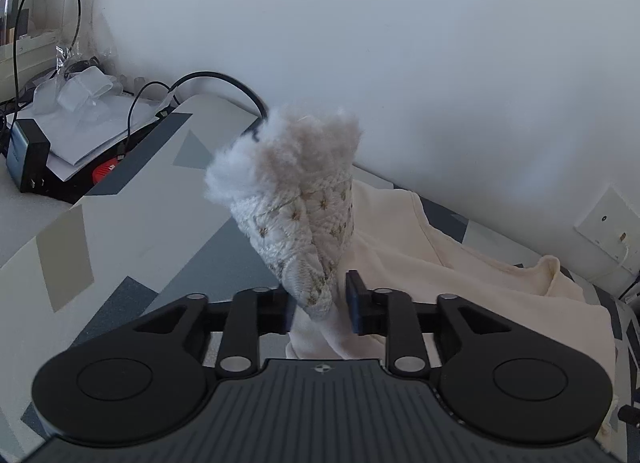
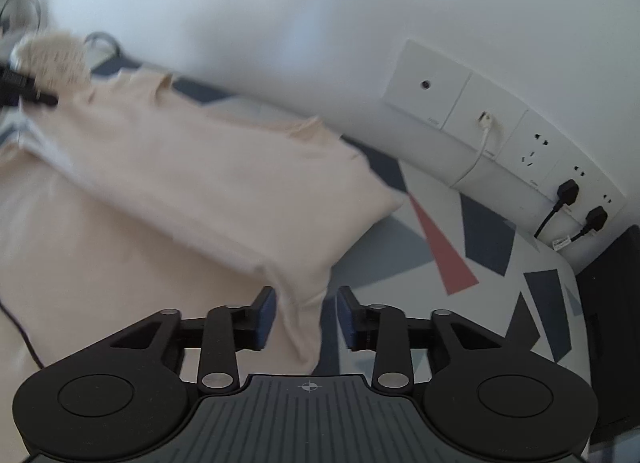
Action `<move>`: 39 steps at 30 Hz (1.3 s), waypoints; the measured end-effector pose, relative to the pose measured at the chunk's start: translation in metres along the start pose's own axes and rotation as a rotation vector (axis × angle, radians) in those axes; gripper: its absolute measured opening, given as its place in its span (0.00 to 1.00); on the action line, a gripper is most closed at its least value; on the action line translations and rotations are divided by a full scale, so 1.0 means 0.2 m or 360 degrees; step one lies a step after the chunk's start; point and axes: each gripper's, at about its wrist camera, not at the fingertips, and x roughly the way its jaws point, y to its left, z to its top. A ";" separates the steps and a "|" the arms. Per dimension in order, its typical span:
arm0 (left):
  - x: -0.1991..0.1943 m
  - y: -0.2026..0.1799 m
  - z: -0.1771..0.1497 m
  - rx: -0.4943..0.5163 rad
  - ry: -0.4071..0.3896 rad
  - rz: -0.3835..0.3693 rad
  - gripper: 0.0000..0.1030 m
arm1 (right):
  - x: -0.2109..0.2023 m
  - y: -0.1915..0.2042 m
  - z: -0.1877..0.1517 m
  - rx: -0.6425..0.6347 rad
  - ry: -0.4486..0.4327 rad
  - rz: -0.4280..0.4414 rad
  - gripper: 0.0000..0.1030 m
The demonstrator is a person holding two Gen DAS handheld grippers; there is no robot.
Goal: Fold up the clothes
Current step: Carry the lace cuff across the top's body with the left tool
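Note:
A cream garment (image 2: 168, 183) lies spread over the patterned table, with a fluffy knitted cuff at one end. In the left wrist view, my left gripper (image 1: 320, 303) has its jaws apart around that knitted cuff (image 1: 304, 223), which stands up between the fingers; a gap shows beside the right pad (image 1: 354, 295). In the right wrist view, my right gripper (image 2: 306, 319) is open with a corner of the cream cloth (image 2: 300, 303) hanging between its fingers. The left gripper and cuff (image 2: 52, 59) show blurred at the far left of that view.
The table (image 1: 120, 223) has a grey, white and red geometric pattern. At back left sit a black box, papers (image 1: 80, 131) and cables. A white wall with a socket strip (image 2: 500, 135) and two black plugs runs behind. A dark object (image 2: 612, 303) stands at right.

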 end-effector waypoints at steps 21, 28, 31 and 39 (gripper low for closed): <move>-0.10 0.21 0.13 -0.0204 -0.0295 0.0025 0.15 | 0.47 -0.62 0.19 0.1474 -0.0050 0.0191 0.06; 0.04 0.23 0.04 -0.0088 -0.0151 0.0169 0.15 | 0.54 -0.52 0.24 0.1238 0.0058 -0.0063 0.35; 0.02 0.19 0.04 0.0018 -0.0197 0.0195 0.16 | 0.44 -0.44 0.28 0.1058 -0.0055 -0.0201 0.48; -0.03 -0.11 -0.02 0.0583 -0.0348 0.0244 0.16 | 0.26 -0.26 0.29 0.0654 -0.0206 -0.0173 0.60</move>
